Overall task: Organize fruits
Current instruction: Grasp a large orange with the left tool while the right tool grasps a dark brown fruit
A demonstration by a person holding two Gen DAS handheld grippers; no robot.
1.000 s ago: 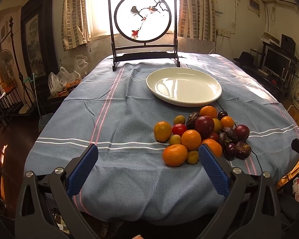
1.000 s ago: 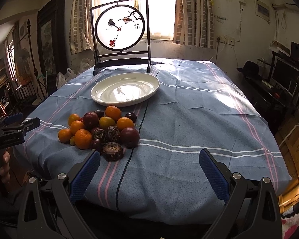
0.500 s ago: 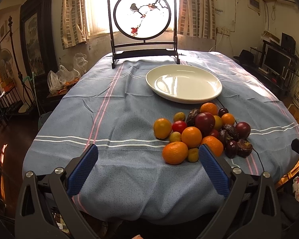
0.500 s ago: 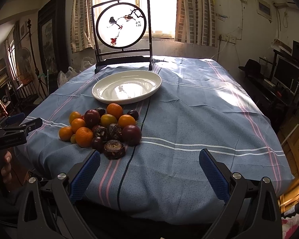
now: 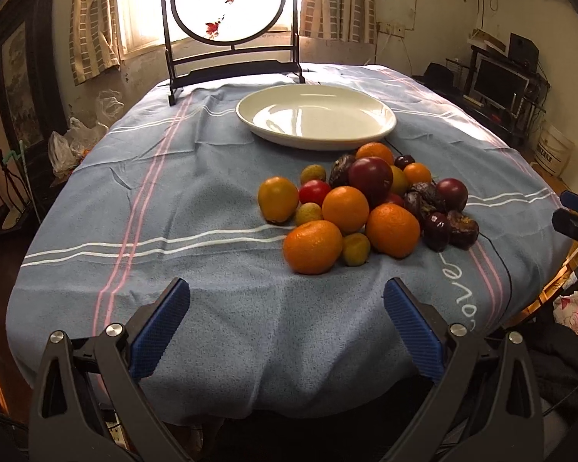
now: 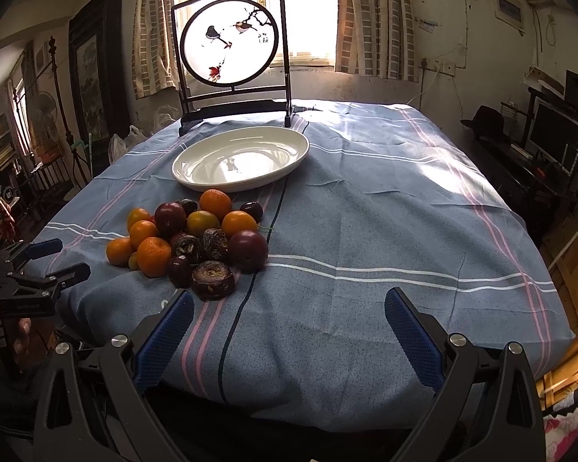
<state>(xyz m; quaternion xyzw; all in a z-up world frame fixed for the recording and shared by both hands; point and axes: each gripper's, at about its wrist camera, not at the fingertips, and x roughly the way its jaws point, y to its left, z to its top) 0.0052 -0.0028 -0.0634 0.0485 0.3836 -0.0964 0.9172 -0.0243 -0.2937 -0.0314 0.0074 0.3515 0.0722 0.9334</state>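
Observation:
A pile of fruit [image 5: 366,208] lies on the blue striped tablecloth [image 5: 196,192]: oranges, dark plums, small yellow-green fruits and wrinkled dark fruits. It also shows in the right wrist view [image 6: 192,238]. An empty white oval plate [image 5: 316,117] stands just behind the pile, also seen in the right wrist view [image 6: 241,161]. My left gripper [image 5: 287,308] is open and empty, just short of the nearest orange [image 5: 312,246]. My right gripper [image 6: 289,319] is open and empty over the cloth, to the right of the pile.
A dark wooden stand with a round bird panel [image 5: 229,4] stands at the table's far edge. The table's near edge drops off close under both grippers. Shelves and a monitor [image 5: 497,81] stand to the right of the table, plastic bags [image 5: 69,142] to the left.
Both grippers have moved forward toward the table; the fruit pile and plate look closer. Both stay open. No fruit has moved.

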